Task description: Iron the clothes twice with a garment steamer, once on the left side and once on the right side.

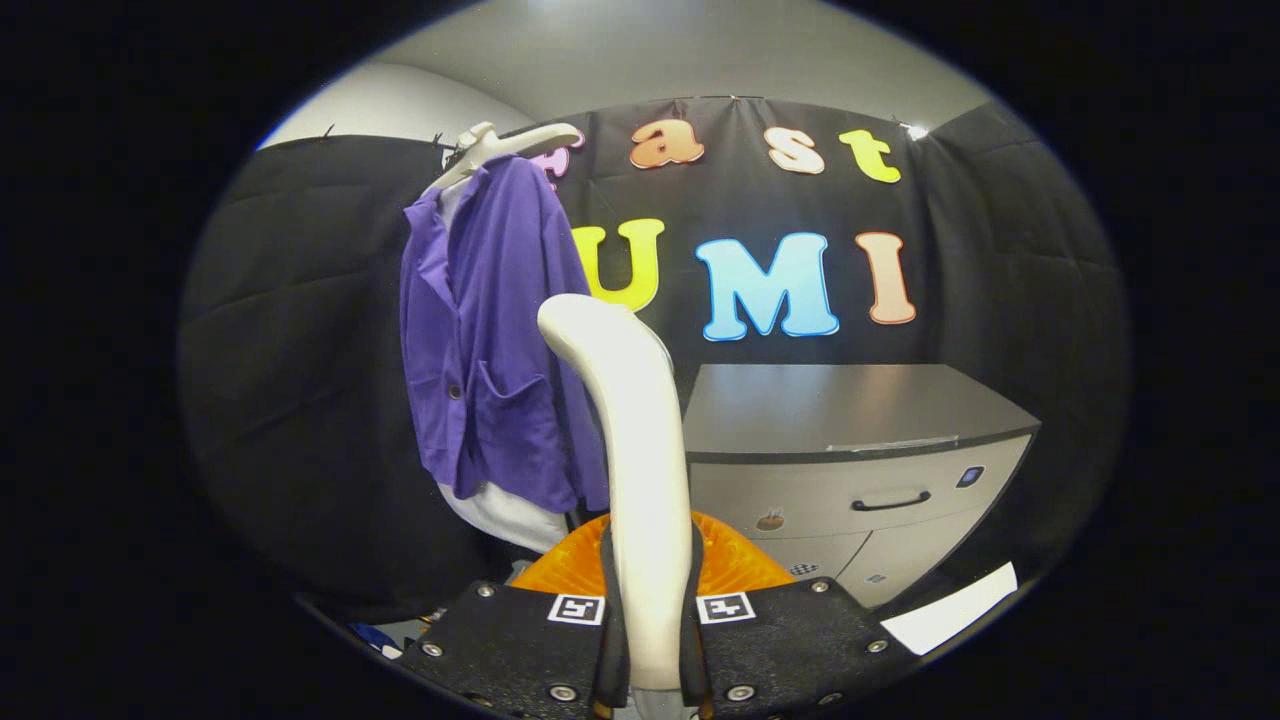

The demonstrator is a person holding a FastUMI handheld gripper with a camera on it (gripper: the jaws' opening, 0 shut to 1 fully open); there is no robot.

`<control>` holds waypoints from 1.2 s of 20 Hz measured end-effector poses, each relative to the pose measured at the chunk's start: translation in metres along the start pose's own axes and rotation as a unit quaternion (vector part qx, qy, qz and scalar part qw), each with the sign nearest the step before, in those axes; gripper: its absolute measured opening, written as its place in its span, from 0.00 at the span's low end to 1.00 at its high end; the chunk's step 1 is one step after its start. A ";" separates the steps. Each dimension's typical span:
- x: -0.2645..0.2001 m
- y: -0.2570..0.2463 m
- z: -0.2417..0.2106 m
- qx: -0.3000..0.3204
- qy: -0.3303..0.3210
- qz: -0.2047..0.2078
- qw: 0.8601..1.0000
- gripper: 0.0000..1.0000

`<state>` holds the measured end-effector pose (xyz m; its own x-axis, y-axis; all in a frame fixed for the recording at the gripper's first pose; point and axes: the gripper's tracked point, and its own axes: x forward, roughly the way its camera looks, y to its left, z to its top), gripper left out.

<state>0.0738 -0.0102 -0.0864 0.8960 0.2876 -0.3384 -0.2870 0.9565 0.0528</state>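
Observation:
A purple jacket (490,330) hangs on a white hanger (505,145) over a white garment, ahead of me and to the left. The garment steamer's white handle (635,450) rises upright between my fingers and curves toward the jacket at its top. My gripper (650,610) is shut on that handle, both black fingers (612,610) pressing its sides. An orange part of the steamer (570,565) sits just behind the handle, low down. The steamer's head stands a little short of the jacket's right edge; I cannot tell whether it touches the cloth.
A grey cabinet (850,440) with a drawer handle (890,502) stands to the right of the steamer, against the black cloth wall. A white sheet (950,610) lies low at the right near the cabinet's base.

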 end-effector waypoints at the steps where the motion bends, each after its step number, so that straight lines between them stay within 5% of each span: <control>1: -0.004 0.016 0.002 0.002 -0.007 0.003 1.000 0.19; 9: -0.006 0.097 0.055 -0.021 -0.086 -0.018 0.996 0.19; 24: 0.089 0.174 0.187 -0.055 -0.194 -0.054 0.978 0.19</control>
<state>0.1664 0.1911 0.0681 0.9781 0.2031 0.0460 -0.1995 0.9772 -0.0722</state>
